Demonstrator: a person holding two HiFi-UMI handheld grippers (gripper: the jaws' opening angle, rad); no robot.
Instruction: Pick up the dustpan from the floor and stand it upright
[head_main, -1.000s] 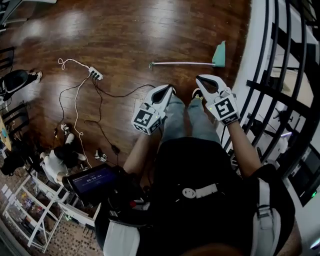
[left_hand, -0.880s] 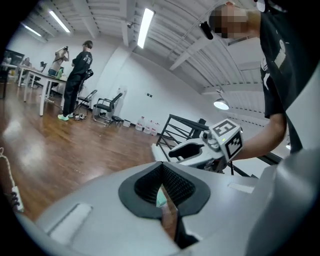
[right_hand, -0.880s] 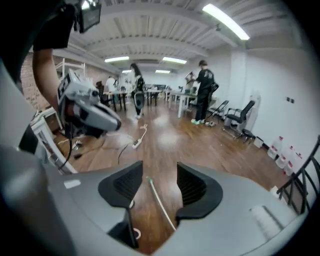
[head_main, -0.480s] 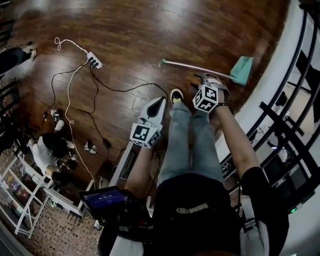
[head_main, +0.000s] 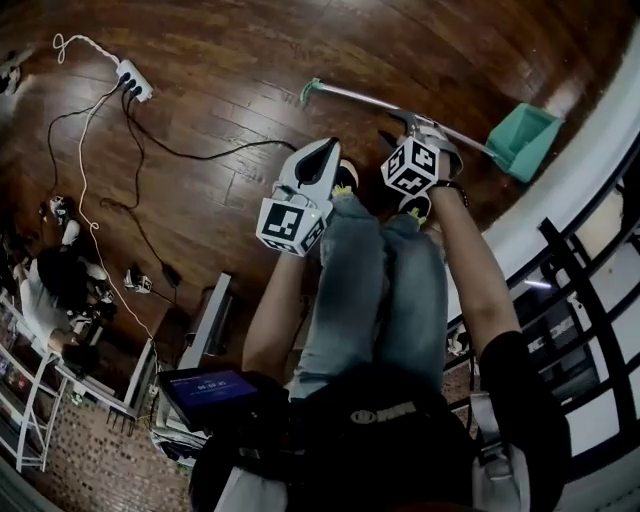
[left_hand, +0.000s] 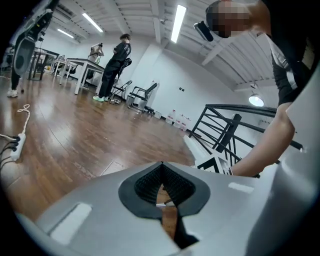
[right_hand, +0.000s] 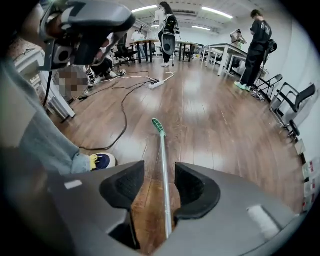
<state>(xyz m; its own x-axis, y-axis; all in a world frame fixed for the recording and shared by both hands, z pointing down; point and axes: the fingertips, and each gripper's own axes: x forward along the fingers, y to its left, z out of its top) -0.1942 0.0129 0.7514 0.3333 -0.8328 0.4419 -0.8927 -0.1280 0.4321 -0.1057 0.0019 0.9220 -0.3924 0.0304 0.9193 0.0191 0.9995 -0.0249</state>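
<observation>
Dustpan handle (head_main: 350, 97): we reach lower, closer than before.
Right tool (right_hand: 160, 176): closing astride it, untouched; we centre first.
Left tool (left_hand: 161, 189): clenched, empty.

The teal dustpan (head_main: 523, 140) lies flat on the wooden floor (head_main: 230, 90), its long silver handle (head_main: 360, 97) stretched along it.

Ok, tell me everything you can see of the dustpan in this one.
The dustpan is a teal, plastic-looking pan on a long, thin silvery handle tipped with a green grip. It lies flat on the wooden floor, pan end near the white ledge under the railing. The right gripper straddles the handle: its fingers are closing, one on each side, not yet pressing it.
</observation>
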